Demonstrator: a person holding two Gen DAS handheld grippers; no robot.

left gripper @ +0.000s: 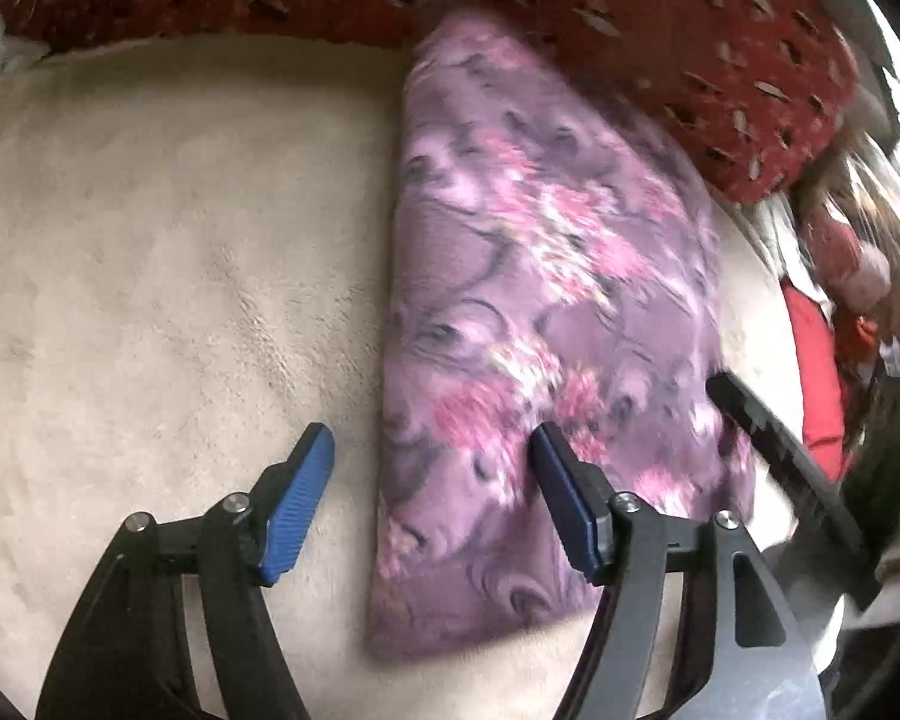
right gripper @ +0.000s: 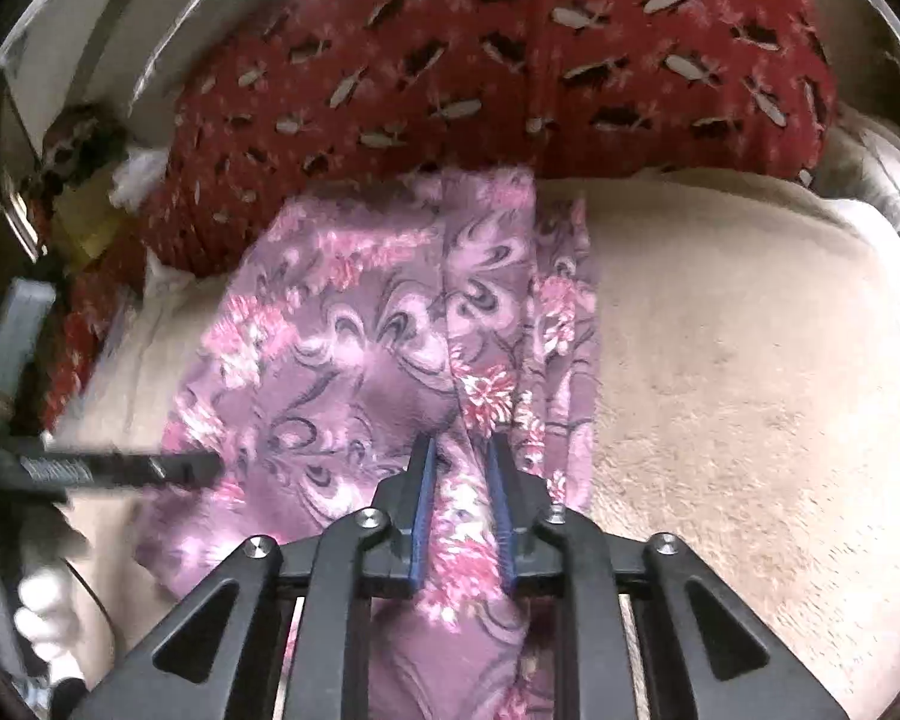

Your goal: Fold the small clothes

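The purple floral garment [left gripper: 546,324] lies folded into a long strip on the cream blanket [left gripper: 168,252], its far end against the red patterned cushion [left gripper: 678,42]. Left tongs [left gripper: 432,450] stand wide, straddling the strip's left edge, empty. Right tongs [right gripper: 459,447] are narrow, slightly parted, with a fabric ridge between them. Bare blanket spreads wide beside the strip
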